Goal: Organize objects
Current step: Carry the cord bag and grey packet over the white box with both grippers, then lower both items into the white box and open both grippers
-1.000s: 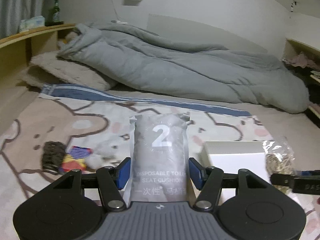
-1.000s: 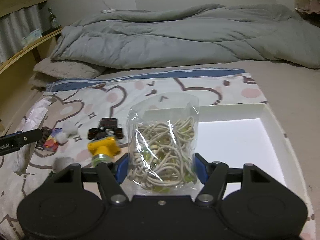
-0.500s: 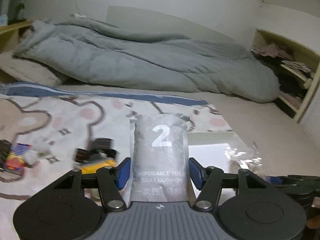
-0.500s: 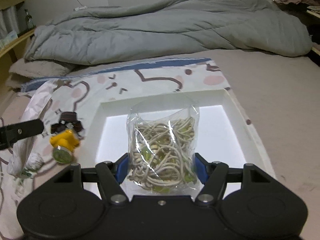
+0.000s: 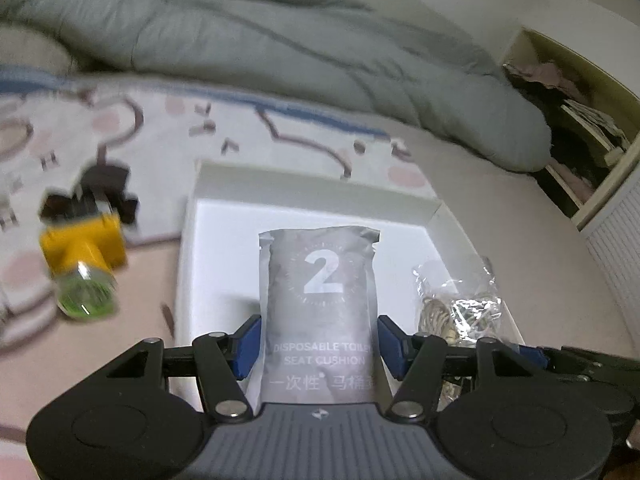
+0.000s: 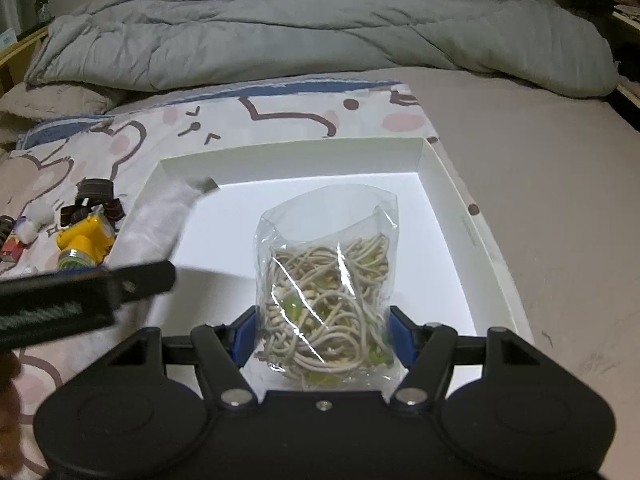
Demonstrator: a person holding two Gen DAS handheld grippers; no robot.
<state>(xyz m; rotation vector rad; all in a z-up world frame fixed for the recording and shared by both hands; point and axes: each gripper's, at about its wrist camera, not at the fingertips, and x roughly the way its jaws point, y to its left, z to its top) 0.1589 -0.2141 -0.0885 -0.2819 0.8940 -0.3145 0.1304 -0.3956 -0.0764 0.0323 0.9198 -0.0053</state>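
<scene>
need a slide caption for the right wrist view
Right tool holds a clear bag of cords over the white box on the bed.

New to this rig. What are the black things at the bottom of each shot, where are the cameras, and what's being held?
No robot here: a person carries a handheld two-finger gripper in each hand, and each one has a fisheye camera looking forward along its fingers. The black shapes at the bottom are the gripper bodies.

Left wrist view: the left gripper is shut on a grey pouch printed "2" and "disposable toilet seat cushion". Right wrist view: the right gripper is shut on a clear bag of pale cords. Both are held over a white tray lying on a bed.

Each gripper also shows at the edge of the other's view.

On the patterned sheet left of the tray lie a yellow gadget and some small items too small to name. A grey duvet is bunched up behind.
</scene>
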